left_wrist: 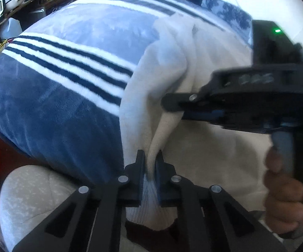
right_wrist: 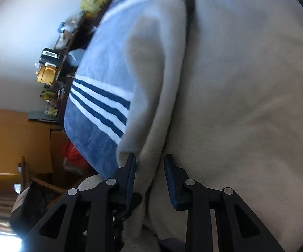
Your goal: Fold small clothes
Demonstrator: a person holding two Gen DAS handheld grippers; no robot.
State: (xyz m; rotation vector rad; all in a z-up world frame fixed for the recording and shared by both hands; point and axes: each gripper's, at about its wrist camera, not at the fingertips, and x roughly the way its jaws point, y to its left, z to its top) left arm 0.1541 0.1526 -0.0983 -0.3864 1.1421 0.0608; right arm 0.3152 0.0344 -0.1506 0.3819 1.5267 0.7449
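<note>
Left tool pinches the cream garment (right tool parted).

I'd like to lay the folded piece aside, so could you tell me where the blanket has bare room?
The blue striped blanket lies bare left of the white garment, from the navy stripes to its near edge. The right side is crowded: the garment covers it, the left gripper pinches a fold, and the right gripper works there.

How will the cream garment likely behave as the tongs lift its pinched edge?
Probably floppy: the cream garment bunches into a thin fold between the left tongs. Likely light, draping in soft creases over the striped blanket. The knit texture should resist slipping.
</note>
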